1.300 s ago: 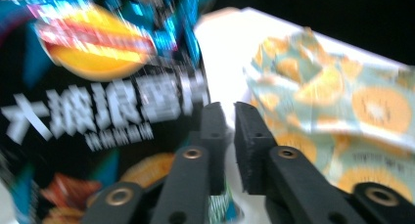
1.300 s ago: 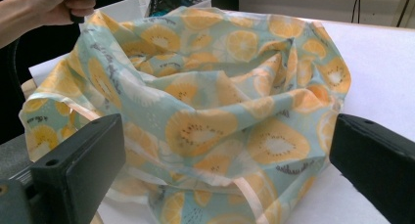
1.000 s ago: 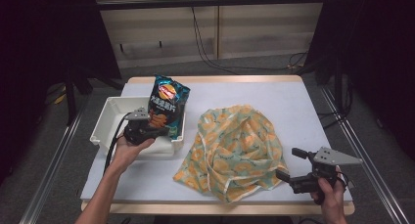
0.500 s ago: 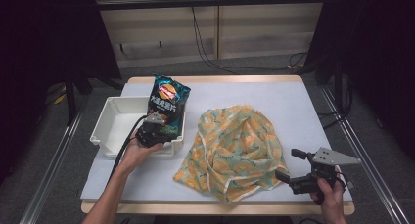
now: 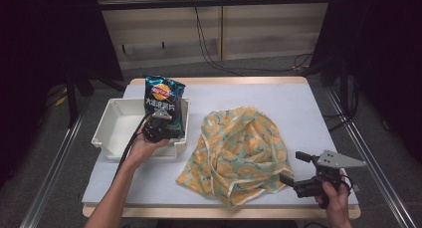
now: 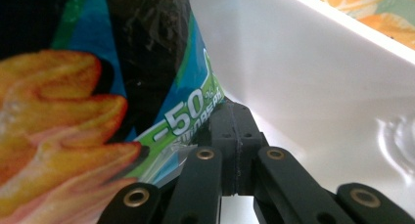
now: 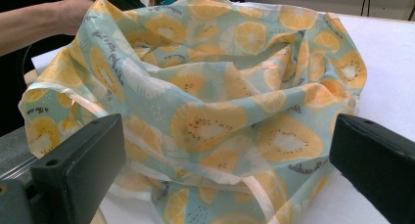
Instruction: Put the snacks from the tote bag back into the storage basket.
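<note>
A dark chip bag [image 5: 164, 96] with blue and orange print stands upright in the right end of a white tray [image 5: 117, 123]. My left gripper [image 5: 158, 126] sits at the bag's lower edge, jaws pressed together. In the left gripper view the chip bag [image 6: 98, 87] fills the left side and its bottom seam is pinched at the tip of the left gripper [image 6: 234, 136], with the tray wall [image 6: 318, 87] behind. A crumpled orange-slice print cloth [image 5: 239, 153] lies mid-table. My right gripper [image 5: 293, 168] rests open at its near right corner. In the right gripper view the cloth [image 7: 220, 101] lies just ahead of the right gripper [image 7: 230, 155].
The tray stands at the table's left side, its left part bare. A white mat [image 5: 298, 108] covers the tabletop, with open surface behind and right of the cloth. Metal rails [image 5: 368, 153] run along both table sides, and cables [image 5: 214, 49] lie on the floor beyond.
My left gripper has shifted right and slightly down along the tray with the chip bag, whose top now leans a little more to the left. The right gripper and cloth are unchanged.
</note>
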Demonstrator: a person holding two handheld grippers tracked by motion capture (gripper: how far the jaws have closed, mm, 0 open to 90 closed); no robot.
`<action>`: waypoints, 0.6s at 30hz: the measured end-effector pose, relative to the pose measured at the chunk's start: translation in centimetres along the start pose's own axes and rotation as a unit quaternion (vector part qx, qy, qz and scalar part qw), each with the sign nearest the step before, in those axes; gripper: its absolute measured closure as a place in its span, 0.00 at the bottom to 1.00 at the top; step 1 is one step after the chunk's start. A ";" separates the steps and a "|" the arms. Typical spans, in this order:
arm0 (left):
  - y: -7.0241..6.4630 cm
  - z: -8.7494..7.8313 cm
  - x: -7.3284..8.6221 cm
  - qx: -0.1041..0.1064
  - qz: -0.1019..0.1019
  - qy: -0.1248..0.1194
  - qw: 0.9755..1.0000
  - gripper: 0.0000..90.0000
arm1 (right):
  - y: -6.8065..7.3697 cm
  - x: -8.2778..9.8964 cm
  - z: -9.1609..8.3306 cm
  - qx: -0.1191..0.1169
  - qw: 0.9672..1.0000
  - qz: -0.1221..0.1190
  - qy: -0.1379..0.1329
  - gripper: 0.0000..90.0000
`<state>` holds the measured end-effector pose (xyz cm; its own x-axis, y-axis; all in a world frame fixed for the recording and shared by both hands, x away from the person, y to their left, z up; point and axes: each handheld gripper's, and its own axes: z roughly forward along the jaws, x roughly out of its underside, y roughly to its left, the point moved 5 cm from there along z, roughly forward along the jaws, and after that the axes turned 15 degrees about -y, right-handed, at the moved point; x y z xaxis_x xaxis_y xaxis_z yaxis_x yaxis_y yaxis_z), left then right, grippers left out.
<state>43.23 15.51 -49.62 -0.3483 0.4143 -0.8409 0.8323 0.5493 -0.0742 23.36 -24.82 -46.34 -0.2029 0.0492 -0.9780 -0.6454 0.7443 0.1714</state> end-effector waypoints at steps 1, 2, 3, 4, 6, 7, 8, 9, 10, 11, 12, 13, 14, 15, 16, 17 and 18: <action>0.0 0.0 0.0 0.000 0.000 0.000 1.000 1.00 | 0.0 0.0 0.0 0.000 1.000 0.000 0.000 0.00; 0.3 0.1 0.0 -0.002 0.000 0.004 1.000 1.00 | 0.0 0.0 0.0 0.000 1.000 0.001 0.001 0.00; 0.3 0.1 0.0 -0.002 0.000 0.004 1.000 1.00 | 0.0 0.0 0.0 0.000 1.000 0.001 0.000 0.00; 0.4 0.1 -0.1 -0.003 0.002 0.011 1.000 1.00 | 0.0 0.0 0.0 0.000 1.000 0.001 0.000 0.00; 0.7 0.3 -0.2 0.004 0.005 0.007 1.000 1.00 | -0.1 0.0 0.0 -0.001 1.000 -0.001 0.000 0.00; 0.7 0.3 -0.2 0.004 0.005 0.007 1.000 1.00 | -0.1 0.0 0.0 -0.001 1.000 -0.001 0.000 0.00; 0.7 0.3 -0.2 0.002 0.002 0.004 1.000 1.00 | -0.1 0.1 0.0 0.000 1.000 -0.001 0.000 0.00; 0.7 0.3 -0.2 0.002 0.002 0.004 1.000 1.00 | -0.1 0.1 0.0 0.000 1.000 -0.001 0.000 0.00; 0.8 0.4 -0.2 -0.001 0.002 0.001 1.000 1.00 | -0.1 0.1 -0.1 0.000 1.000 0.000 0.001 0.00; 0.8 0.4 -0.2 -0.001 0.002 0.001 1.000 1.00 | -0.1 0.1 -0.1 0.000 1.000 0.000 0.001 0.00; 0.9 0.5 -0.2 -0.004 0.001 0.001 1.000 1.00 | -0.1 0.1 0.0 0.000 1.000 -0.001 0.002 0.00; 0.9 0.5 -0.2 -0.004 0.001 0.001 1.000 1.00 | -0.1 0.1 0.0 0.000 1.000 -0.001 0.002 0.00; 0.9 0.5 -0.2 -0.006 0.001 0.000 1.000 1.00 | 0.0 0.1 0.0 -0.002 1.000 -0.002 0.002 0.00; 1.0 0.5 -0.1 -0.004 0.001 0.004 1.000 1.00 | 0.0 0.1 0.0 -0.001 1.000 -0.002 0.002 0.00; 1.0 0.6 -0.1 -0.001 -0.002 0.001 1.000 0.99 | 0.0 0.1 0.0 -0.001 1.000 -0.002 0.002 0.00; 1.0 0.6 -0.1 -0.001 -0.002 0.001 1.000 0.99 | 0.0 0.1 -0.1 -0.001 1.000 -0.002 0.002 0.00; 0.9 0.6 -0.1 -0.003 -0.003 -0.005 1.000 0.99 | 0.0 0.1 -0.1 0.000 1.000 0.000 0.002 0.00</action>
<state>44.28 15.56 -49.93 -0.3486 0.4048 -0.8454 0.8284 0.5550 -0.0758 23.28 -24.87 -46.46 -0.2054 0.0463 -0.9776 -0.6456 0.7443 0.1709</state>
